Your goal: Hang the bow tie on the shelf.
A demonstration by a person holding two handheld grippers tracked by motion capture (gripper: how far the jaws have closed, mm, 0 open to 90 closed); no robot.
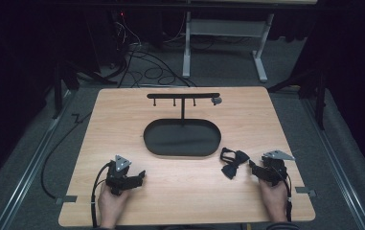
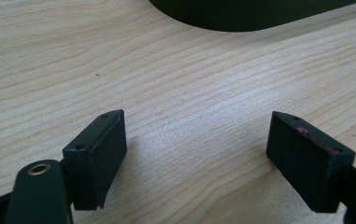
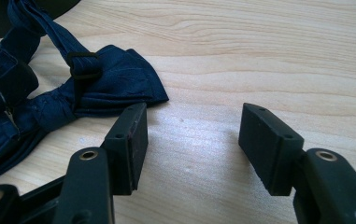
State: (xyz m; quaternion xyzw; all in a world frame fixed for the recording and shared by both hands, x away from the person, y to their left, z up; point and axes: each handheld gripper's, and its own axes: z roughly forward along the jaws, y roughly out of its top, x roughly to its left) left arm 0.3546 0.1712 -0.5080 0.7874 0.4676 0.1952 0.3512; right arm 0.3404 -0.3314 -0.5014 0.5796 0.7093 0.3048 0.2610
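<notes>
On a pale wooden counter [image 1: 180,191] in a dark room, our left hand-held gripper [image 1: 139,176] rests with jaws apart, empty. Our right hand-held gripper [image 3: 192,128], jaws apart, sits just beside the navy bow tie [image 3: 96,88]; we should close on its knot. Beyond stands the black hook stand [image 1: 182,98]; the tie's strap is partly cut off.
</notes>
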